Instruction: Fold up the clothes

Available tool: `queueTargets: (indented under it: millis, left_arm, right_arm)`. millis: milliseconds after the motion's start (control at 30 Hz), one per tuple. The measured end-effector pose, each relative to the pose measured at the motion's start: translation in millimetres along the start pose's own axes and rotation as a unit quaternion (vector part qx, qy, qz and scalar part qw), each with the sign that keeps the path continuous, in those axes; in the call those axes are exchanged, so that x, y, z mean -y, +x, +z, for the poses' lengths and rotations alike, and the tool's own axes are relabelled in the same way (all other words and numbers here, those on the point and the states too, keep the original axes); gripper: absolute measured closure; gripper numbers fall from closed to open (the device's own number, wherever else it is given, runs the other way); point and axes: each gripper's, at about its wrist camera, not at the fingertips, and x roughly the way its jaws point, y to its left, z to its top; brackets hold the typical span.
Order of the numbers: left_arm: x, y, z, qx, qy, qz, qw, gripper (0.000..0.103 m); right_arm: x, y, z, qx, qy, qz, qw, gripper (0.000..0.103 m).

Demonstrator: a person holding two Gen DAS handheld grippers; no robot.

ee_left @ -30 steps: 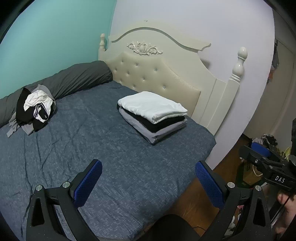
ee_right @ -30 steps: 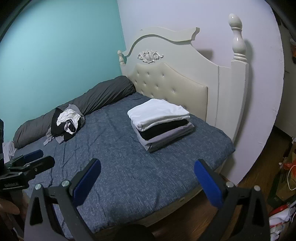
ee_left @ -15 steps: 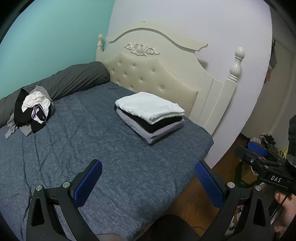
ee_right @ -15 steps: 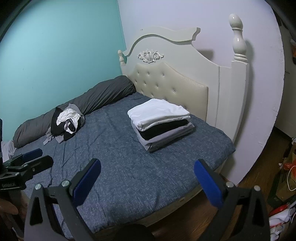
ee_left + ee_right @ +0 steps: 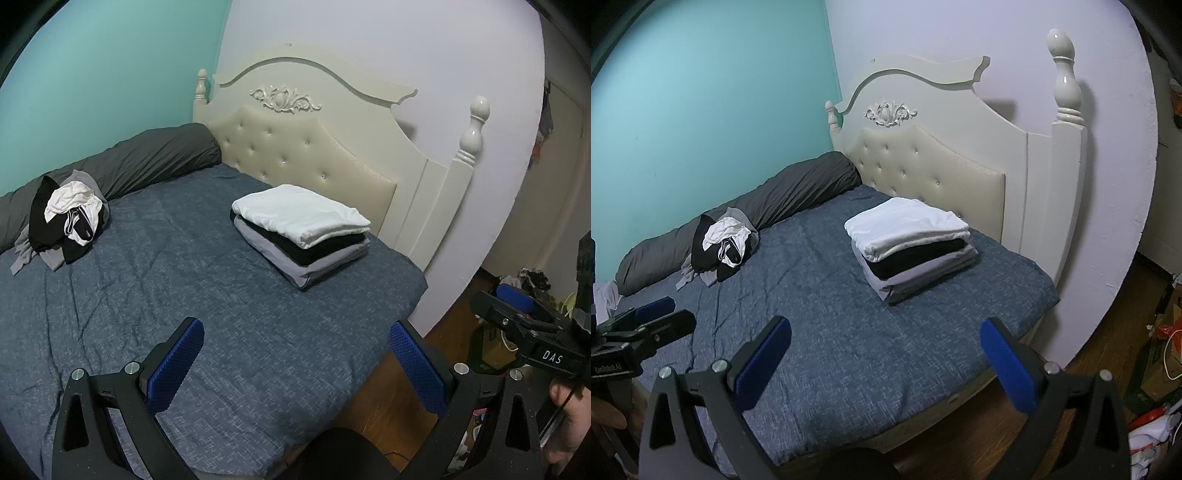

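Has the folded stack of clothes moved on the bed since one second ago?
No. The folded stack lies at the same place beside the headboard in the right wrist view. Its small shift in the left wrist view comes with the headboard, so the camera moved.

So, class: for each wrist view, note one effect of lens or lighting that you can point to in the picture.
Left wrist view: fisheye bends the headboard and leaves black corners; light is dim and bluish. Right wrist view: the bedpost throws a soft shadow on the wall; the folded stack stays sharp, though its white top is nearly washed out.
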Motion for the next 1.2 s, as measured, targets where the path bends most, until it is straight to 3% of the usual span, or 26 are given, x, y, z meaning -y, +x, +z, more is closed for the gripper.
queueTargets:
  millis: [1200]
  left_arm:
    - [-1.9,-0.5,-1.6,0.003,0.0,0.004,1.0,0.0]
  right_arm:
    - [0.8,0.9,-1.5,-0.003,0.006,0.0,1.0,0.0]
